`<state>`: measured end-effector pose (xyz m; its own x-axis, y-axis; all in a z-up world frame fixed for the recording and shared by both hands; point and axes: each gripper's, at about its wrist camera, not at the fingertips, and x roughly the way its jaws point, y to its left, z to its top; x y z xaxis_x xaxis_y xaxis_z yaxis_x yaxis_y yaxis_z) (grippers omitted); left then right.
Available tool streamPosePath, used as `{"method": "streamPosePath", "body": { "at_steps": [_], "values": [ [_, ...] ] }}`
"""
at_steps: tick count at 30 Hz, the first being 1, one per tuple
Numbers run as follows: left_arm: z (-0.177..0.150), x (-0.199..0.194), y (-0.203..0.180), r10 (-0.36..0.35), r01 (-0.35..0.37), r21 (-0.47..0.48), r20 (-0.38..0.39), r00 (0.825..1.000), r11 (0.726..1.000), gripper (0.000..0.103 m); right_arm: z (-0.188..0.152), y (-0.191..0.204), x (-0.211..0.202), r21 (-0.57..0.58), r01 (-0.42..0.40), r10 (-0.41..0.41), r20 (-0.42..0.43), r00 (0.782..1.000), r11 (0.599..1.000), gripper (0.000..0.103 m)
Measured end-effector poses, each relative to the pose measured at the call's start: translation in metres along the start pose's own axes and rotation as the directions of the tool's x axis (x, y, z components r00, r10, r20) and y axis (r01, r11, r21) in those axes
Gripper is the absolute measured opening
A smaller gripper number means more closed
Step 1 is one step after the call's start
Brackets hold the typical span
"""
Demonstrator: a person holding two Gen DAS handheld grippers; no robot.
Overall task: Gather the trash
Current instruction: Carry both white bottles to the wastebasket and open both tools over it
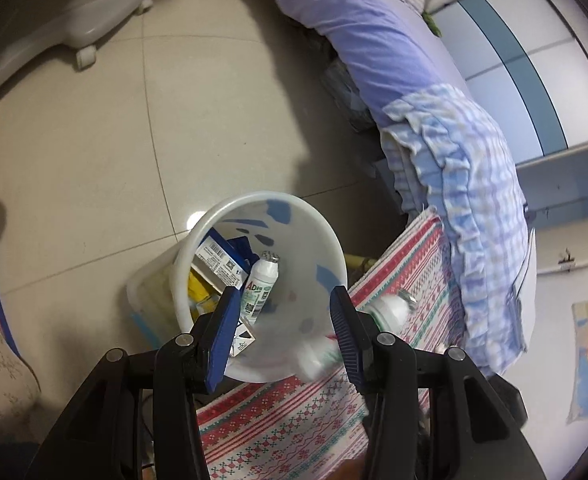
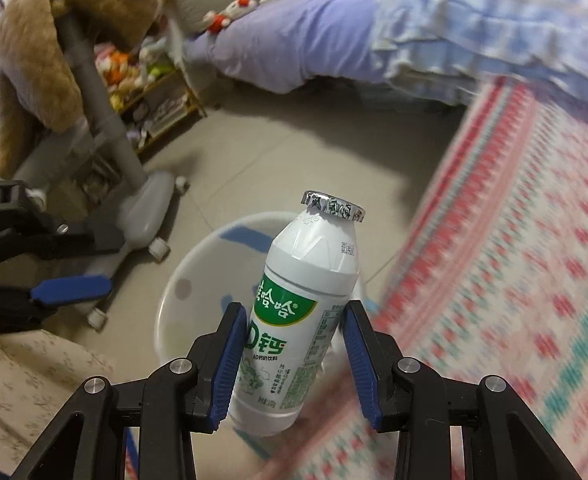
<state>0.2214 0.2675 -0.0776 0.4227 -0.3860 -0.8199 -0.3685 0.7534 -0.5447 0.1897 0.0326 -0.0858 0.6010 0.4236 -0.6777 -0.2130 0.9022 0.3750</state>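
Note:
A white bin (image 1: 270, 197) stands on the tiled floor and holds a small white drink bottle (image 1: 260, 288), a blue carton (image 1: 222, 260) and yellow wrappers. My left gripper (image 1: 285, 294) hangs open over its mouth with nothing between the pads. A blurred white bottle with a foil cap (image 1: 391, 308) shows just right of it, over the patterned cloth. In the right wrist view my right gripper (image 2: 294, 307) is shut on a white, green-labelled bottle (image 2: 313, 264), upright, above the bin's (image 2: 198, 264) right side. One finger (image 2: 70, 288) of the left gripper shows at the left.
A grey wheeled chair base (image 2: 142, 208) stands left of the bin, draped with a brown teddy bear (image 2: 54, 40). A red-patterned cloth (image 2: 513, 260) covers the surface at right. Behind lie a purple-sheeted bed (image 1: 373, 40) and a toy shelf (image 2: 154, 92). A translucent box (image 1: 150, 292) touches the bin.

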Motion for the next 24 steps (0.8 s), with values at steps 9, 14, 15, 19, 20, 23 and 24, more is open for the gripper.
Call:
{"method": "streamPosePath", "body": {
  "at_steps": [9,14,15,19,20,23,24],
  "values": [
    [0.003,-0.005,0.0,-0.008,0.009,-0.014,0.014,1.0,1.0,0.049,0.0,0.009,0.028,0.085,-0.115,0.12,-0.06,0.991,0.99,0.056],
    [-0.004,-0.003,-0.012,-0.011,0.011,0.023,0.007,1.0,1.0,0.049,-0.013,-0.013,0.008,0.113,-0.093,0.101,-0.062,0.993,0.989,0.057],
    [-0.006,-0.002,-0.016,-0.009,0.009,0.033,0.007,1.0,0.999,0.049,-0.016,-0.02,0.0,0.121,-0.092,0.1,-0.058,0.993,0.988,0.057],
    [-0.019,0.001,-0.036,-0.004,0.004,0.084,0.004,1.0,0.996,0.049,-0.026,-0.046,-0.031,0.142,-0.074,0.081,-0.047,0.996,0.987,0.057],
    [-0.024,0.002,-0.044,-0.007,0.007,0.106,-0.003,1.0,0.994,0.049,-0.029,-0.052,-0.04,0.147,-0.067,0.074,-0.045,0.996,0.987,0.057],
    [-0.048,0.006,-0.077,-0.023,0.027,0.2,-0.024,0.999,0.979,0.048,-0.036,-0.073,-0.069,0.154,-0.036,0.042,-0.037,0.998,0.987,0.057],
    [-0.057,0.007,-0.088,-0.025,0.031,0.232,-0.029,0.999,0.972,0.048,-0.039,-0.08,-0.079,0.155,-0.018,0.024,-0.036,0.999,0.988,0.057]
  ]
}}
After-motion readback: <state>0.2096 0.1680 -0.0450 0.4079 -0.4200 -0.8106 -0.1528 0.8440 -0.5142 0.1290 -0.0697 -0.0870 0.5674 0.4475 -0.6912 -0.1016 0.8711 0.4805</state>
